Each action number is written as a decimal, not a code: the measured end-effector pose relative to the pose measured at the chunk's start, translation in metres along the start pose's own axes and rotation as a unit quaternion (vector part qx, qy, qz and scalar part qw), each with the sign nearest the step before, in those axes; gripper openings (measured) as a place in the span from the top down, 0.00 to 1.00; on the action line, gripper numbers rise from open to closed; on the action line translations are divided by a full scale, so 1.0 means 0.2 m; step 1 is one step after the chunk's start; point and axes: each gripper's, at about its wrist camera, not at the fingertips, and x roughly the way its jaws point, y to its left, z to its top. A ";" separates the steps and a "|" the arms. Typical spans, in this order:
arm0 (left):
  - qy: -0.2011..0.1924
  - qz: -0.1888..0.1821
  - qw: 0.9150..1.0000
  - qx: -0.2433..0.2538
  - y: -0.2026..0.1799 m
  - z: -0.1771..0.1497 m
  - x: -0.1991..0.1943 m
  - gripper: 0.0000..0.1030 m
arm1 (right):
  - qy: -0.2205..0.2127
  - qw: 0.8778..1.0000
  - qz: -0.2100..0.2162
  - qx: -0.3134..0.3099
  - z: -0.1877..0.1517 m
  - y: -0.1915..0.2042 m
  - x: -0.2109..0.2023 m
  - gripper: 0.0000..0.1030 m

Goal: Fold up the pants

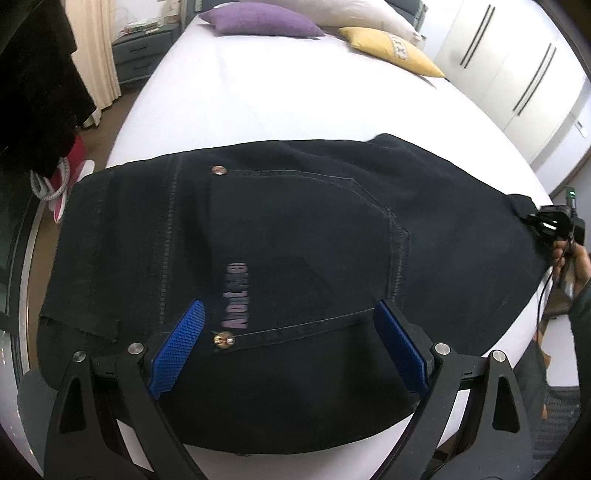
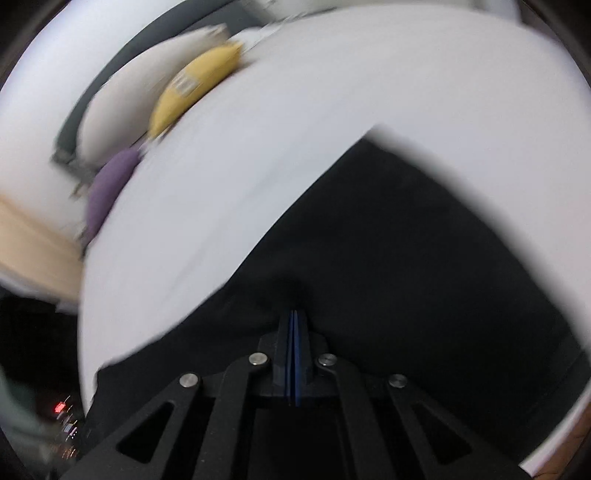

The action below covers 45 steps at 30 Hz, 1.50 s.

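Dark denim pants (image 1: 295, 229) lie across the near end of a white bed (image 1: 295, 92), back pocket up, with a pink logo (image 1: 236, 295). My left gripper (image 1: 290, 306) hangs open just above them, one blue pad on each side of the pocket's lower corner. At the far right edge a hand (image 1: 569, 258) holds my right gripper (image 1: 535, 219) at the pants' corner. In the blurred right wrist view that gripper (image 2: 293, 317) has its pads pressed together. The dark fabric (image 2: 406, 258) puckers at its tips.
Purple (image 1: 262, 20), yellow (image 1: 388, 48) and pale pillows lie at the head of the bed. A grey nightstand (image 1: 142, 55) and a curtain stand to the left. White wardrobe doors (image 1: 517, 74) are on the right. The bed's near edge runs just under the pants.
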 end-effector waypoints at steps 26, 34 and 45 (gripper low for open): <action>-0.007 -0.006 1.000 0.022 -0.06 0.03 0.05 0.09 | 0.056 0.972 0.227 -0.025 -0.30 0.04 -0.35 0.61; 0.029 0.016 0.997 0.076 -0.09 -0.06 0.10 0.09 | 0.106 0.962 0.241 0.065 -0.66 -0.24 -0.18 1.00; 0.019 -0.021 0.999 0.046 0.00 -0.19 -0.10 0.08 | 0.080 0.966 0.245 -0.010 -0.61 0.15 -0.48 0.49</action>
